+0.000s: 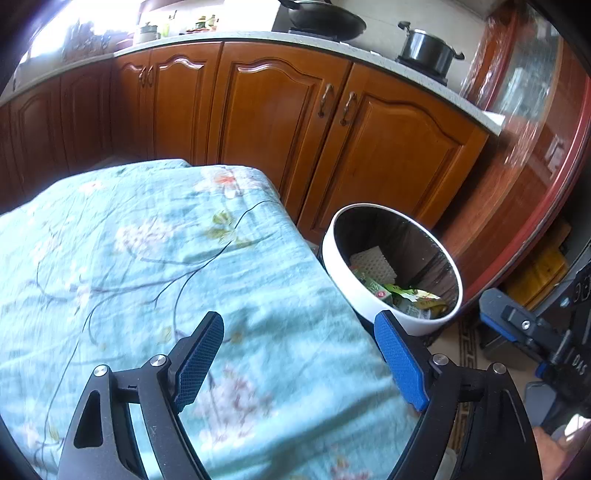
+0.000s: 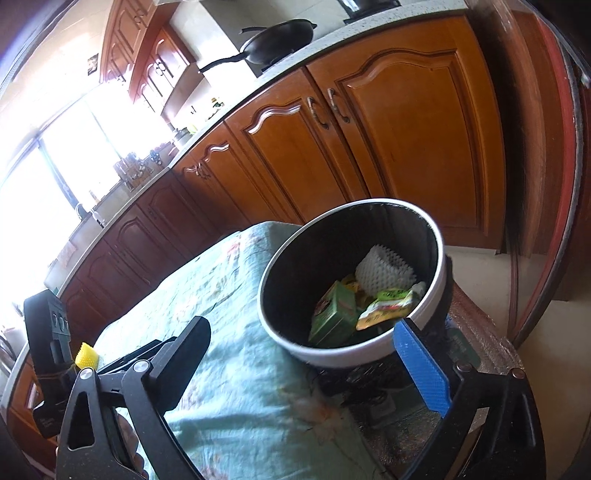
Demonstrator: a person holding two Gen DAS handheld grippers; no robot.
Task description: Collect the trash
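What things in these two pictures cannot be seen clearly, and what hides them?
- Bottom of the trash bin: right wrist view, covered by the green box, white foam net and wrappers.
- Yellow spiky object: right wrist view, mostly behind the left gripper's body.
- Items on the counter: left wrist view, small, washed out by window glare.
- Floral cloth: near part blurred.

Black hand-held gripper [image 1: 299, 363] w/ blue pads, silver screws.

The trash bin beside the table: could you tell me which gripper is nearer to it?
Right. The right gripper hangs open just short of the trash bin, its blue finger overlapping the rim. The left gripper is open over the floral cloth, the bin off to its right.
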